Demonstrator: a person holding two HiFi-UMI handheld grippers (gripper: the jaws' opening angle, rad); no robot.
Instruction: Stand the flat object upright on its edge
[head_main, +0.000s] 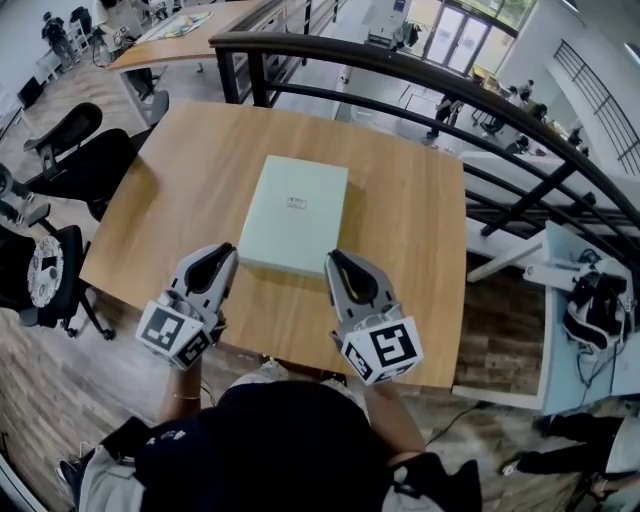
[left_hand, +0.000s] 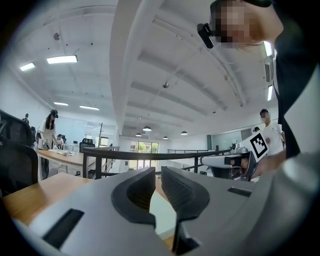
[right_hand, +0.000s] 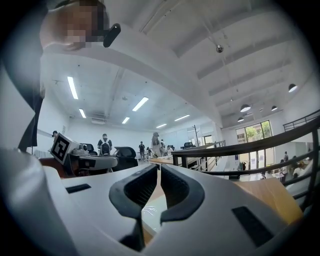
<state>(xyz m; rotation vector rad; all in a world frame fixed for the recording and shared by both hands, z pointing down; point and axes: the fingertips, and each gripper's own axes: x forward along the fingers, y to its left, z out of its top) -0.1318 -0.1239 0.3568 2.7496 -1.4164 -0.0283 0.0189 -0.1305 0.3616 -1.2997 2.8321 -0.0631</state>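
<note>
Wooden table (head_main: 420, 200) holds pale flat box (head_main: 296, 213) lying flat just ahead of and between left gripper (head_main: 227, 250) and right gripper (head_main: 333, 259), both closed, empty.

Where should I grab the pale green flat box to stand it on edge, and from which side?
Likely the near edge, coming in level from the person's side. The pale green flat box lies flat on the wooden table, so only its thin edges offer a pinch; the shut left claw and right claw sit by its near corners.

Wooden table (head_main: 420, 210), black railing (head_main: 400, 75)
</note>
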